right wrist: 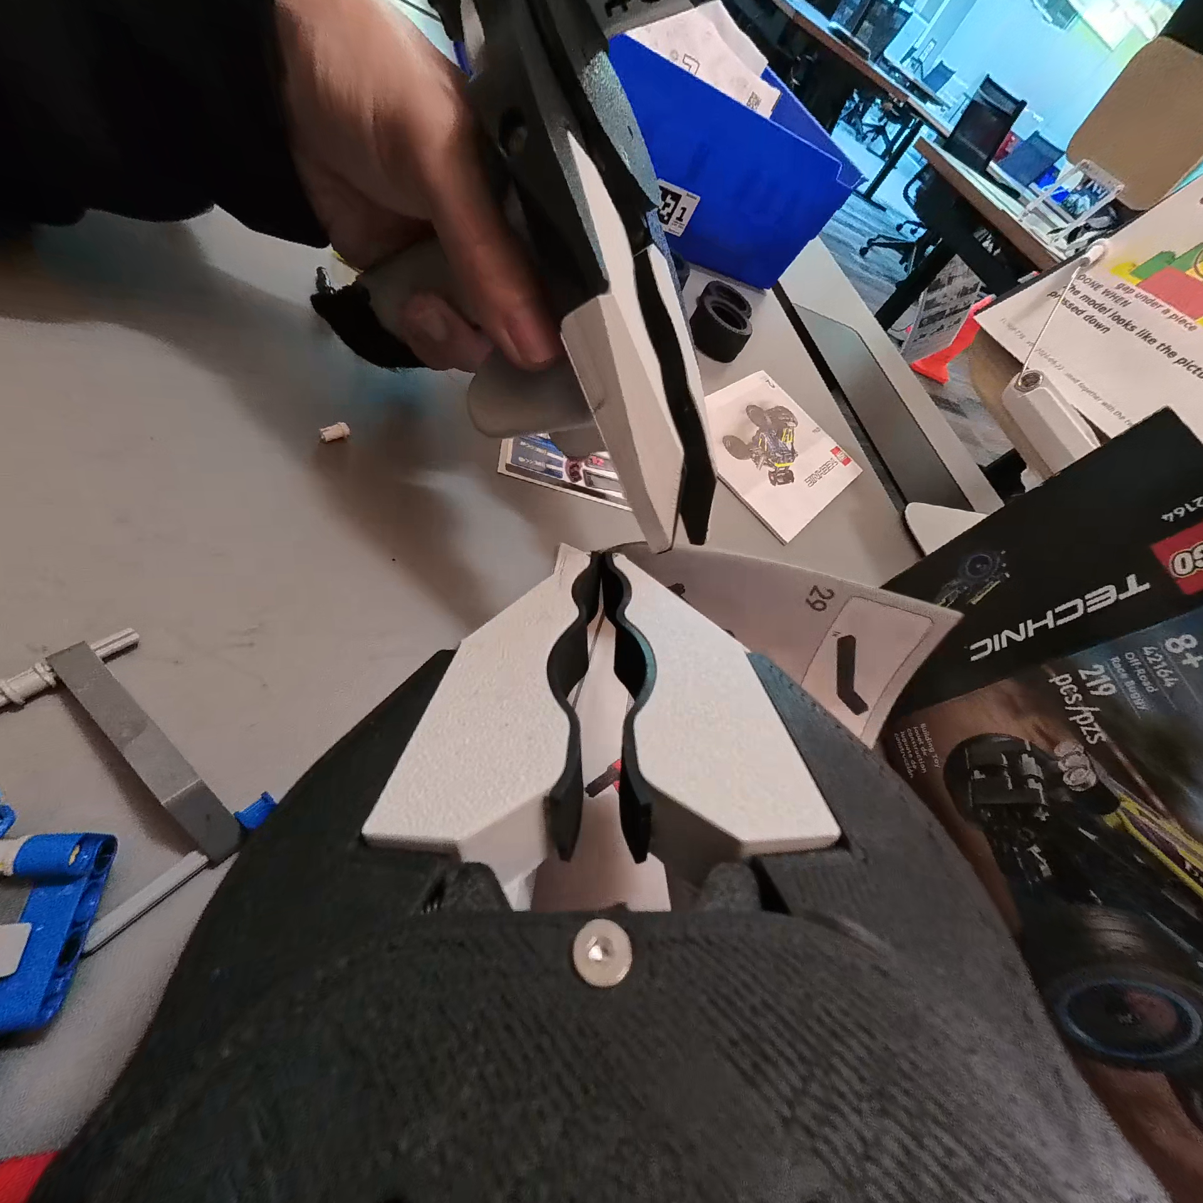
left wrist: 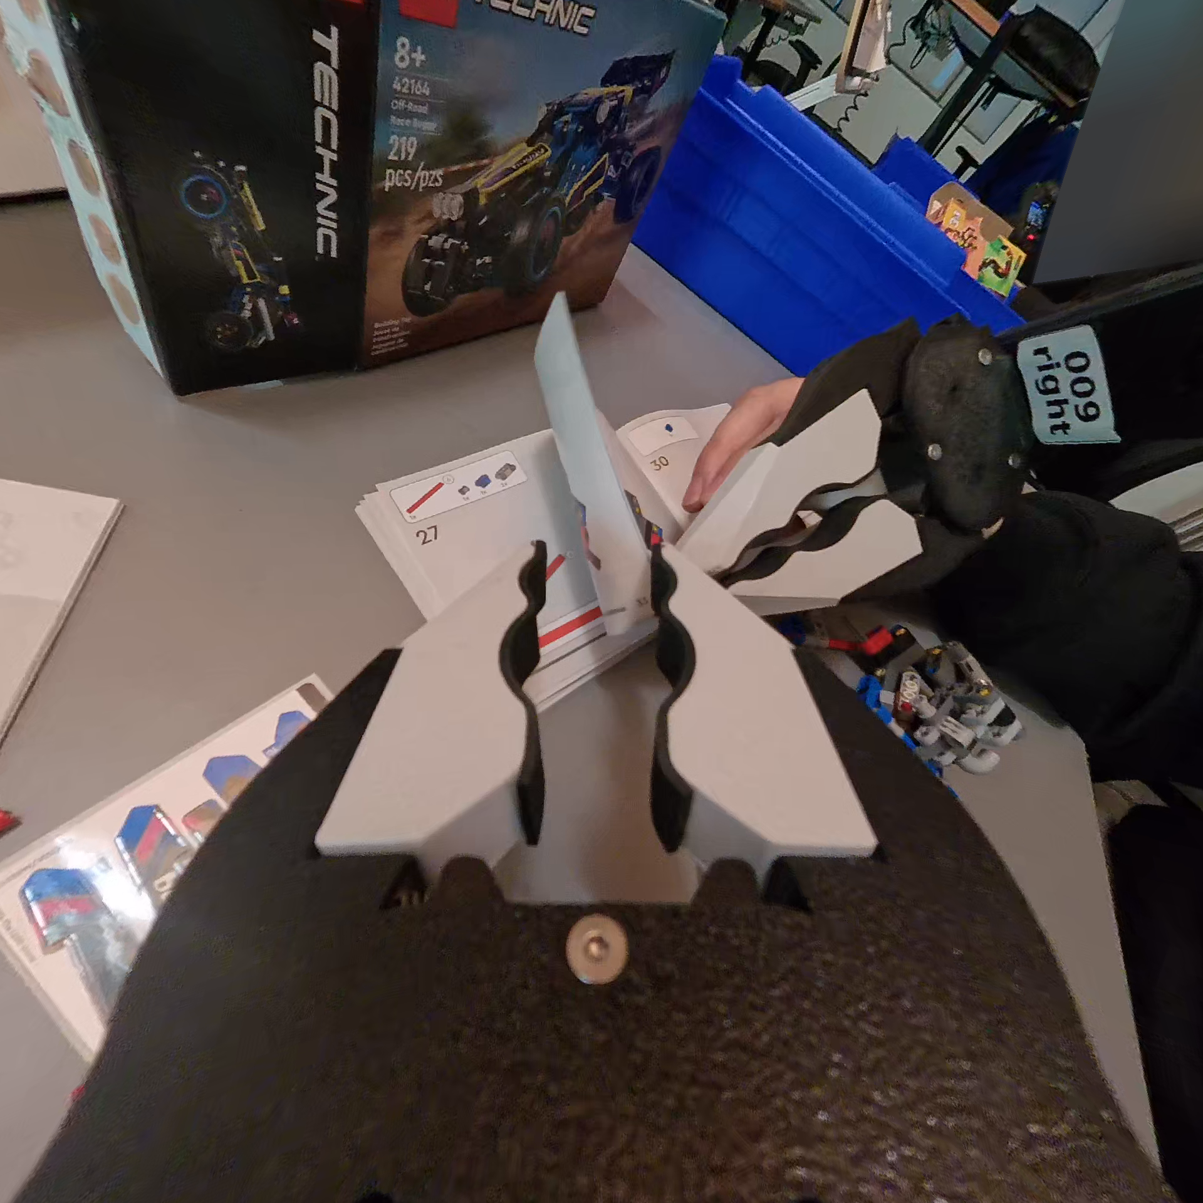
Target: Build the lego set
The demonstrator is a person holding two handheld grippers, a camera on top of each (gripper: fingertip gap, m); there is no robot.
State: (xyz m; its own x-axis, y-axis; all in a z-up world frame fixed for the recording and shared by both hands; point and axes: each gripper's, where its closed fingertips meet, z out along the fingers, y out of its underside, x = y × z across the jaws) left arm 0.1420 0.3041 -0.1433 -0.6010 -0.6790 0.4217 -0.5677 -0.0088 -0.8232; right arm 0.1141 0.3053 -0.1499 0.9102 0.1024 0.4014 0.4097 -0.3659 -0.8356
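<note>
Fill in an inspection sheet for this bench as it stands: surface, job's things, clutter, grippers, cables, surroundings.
Surface: grey table, no spills seen.
Job's things: instruction booklet lying open, one page standing up; partly built model beside it; set box upright behind; sticker sheet at the near edge; blue beams; black tyres.
Clutter: small loose peg; blue bins.
Grippers: left gripper open over the booklet; right gripper shut, apparently on a page; a bare hand rests on the booklet.
Cables: nothing seen on the table.
Surroundings: desks and chairs behind.
</note>
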